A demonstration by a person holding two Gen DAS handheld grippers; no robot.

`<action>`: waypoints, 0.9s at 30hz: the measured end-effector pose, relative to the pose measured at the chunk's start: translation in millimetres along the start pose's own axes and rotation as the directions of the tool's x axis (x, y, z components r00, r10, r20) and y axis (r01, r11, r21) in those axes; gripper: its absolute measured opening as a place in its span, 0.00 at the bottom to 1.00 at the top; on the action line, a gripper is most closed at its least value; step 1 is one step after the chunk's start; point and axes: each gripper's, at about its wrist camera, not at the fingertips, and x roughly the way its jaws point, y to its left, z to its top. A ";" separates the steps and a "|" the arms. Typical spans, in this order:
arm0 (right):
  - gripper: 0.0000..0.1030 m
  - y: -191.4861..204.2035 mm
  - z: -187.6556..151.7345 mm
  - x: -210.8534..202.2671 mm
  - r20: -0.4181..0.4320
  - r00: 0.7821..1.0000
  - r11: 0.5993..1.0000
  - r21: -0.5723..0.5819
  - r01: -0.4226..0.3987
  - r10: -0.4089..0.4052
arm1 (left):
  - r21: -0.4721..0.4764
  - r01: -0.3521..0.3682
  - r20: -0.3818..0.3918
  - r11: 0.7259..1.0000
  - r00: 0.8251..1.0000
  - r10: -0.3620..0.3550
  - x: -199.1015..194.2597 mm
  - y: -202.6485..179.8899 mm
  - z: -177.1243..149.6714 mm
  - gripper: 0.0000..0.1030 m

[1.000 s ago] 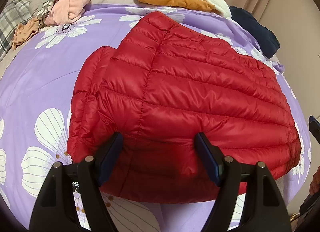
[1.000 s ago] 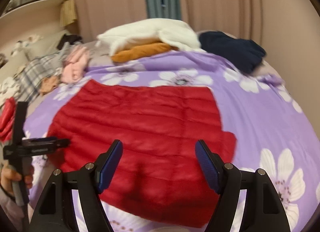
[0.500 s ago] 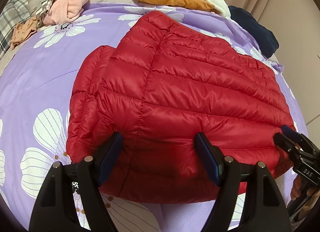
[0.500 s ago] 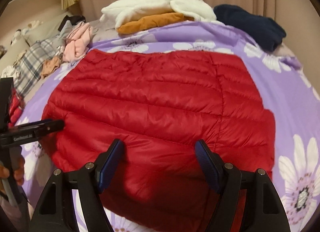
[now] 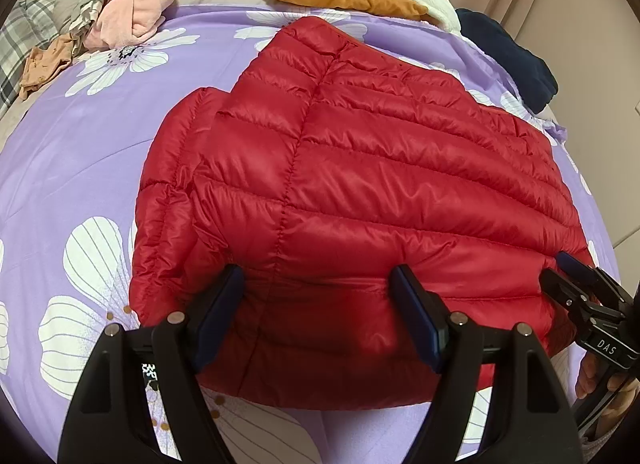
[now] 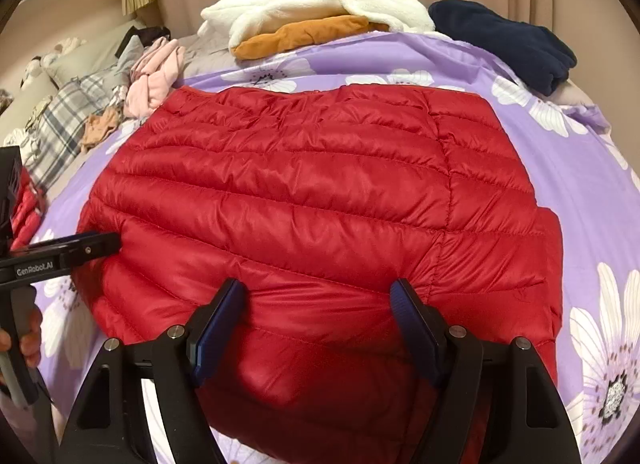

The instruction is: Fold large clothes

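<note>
Purple floral bedsheet (image 5: 100,151) covers bed | red quilted puffer jacket (image 5: 360,191) lies folded flat on it, mid-bed | left gripper (image 5: 318,308) jaws wide apart over jacket's near hem, nothing clamped | right gripper (image 6: 318,314) likewise spread at the hem, holding nothing

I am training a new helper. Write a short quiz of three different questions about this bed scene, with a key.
1. True or false: the red quilted puffer jacket lies on the purple bedcover with white flowers.
2. Which garment lies under the white fleece garment? A) orange garment B) a green towel
3. Fill in: both the left tool and the right tool are ____.

Key: 1 true; 2 A; 3 open
</note>
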 end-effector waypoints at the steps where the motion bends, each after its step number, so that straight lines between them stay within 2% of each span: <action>1: 0.73 -0.2 -0.4 -0.1 0.001 1.000 1.000 0.000 -0.001 0.001 | 0.000 0.000 0.000 1.000 1.000 0.000 0.0 0.0 -0.1 0.75; 27: 0.73 -1.4 6.2 -3.9 -0.009 1.000 1.000 0.012 -0.004 0.004 | 0.008 0.004 -0.014 1.000 1.000 -0.004 3.0 -2.0 1.2 0.79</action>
